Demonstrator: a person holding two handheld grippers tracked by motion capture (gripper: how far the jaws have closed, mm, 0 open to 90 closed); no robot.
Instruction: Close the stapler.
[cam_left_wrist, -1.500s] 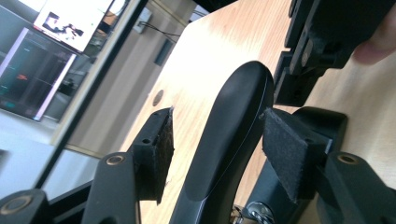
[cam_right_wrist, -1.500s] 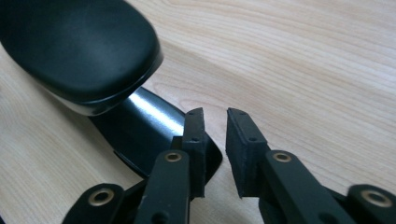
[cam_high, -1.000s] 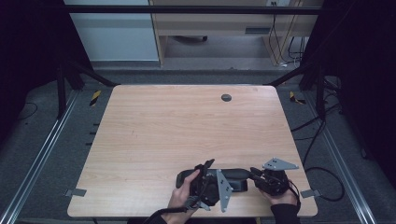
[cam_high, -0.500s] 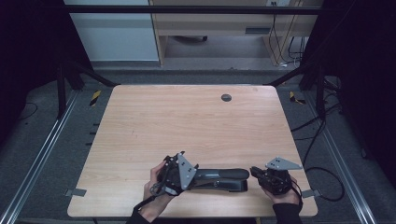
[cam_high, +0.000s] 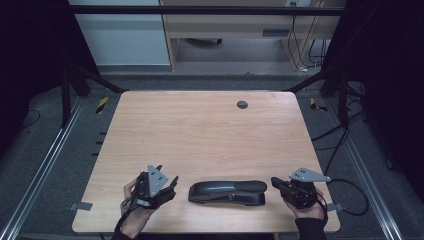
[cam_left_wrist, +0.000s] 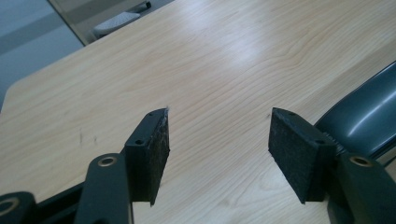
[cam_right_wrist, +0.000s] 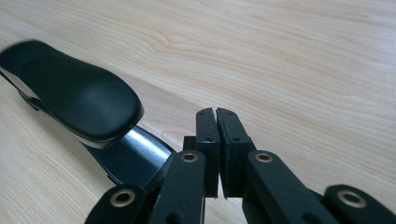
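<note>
I am holding my left gripper (cam_high: 167, 186) just off the left end of the black stapler (cam_high: 227, 192), which is lying on its side-length along the near edge of the wooden table (cam_high: 200, 130), between my two hands. In the left gripper view my jaws are standing wide apart with bare wood between the pads (cam_left_wrist: 295, 156), and nothing is pressing on them; the stapler (cam_left_wrist: 369, 116) is showing beside the right-hand jaw, cut off by the frame edge, so I cannot tell whether it is touching that jaw.

My right gripper (cam_high: 278, 183) is sitting close to the stapler's right end. Its jaws have just been closing, and in the right gripper view (cam_right_wrist: 216, 116) they are meeting pad to pad with nothing between them. The stapler (cam_right_wrist: 79, 100) is lying just beside them, its far end blurred and running out of the frame, its metal base partly hidden behind the linkage.

A small dark round fitting (cam_high: 242, 104) is sitting near the table's far edge.
</note>
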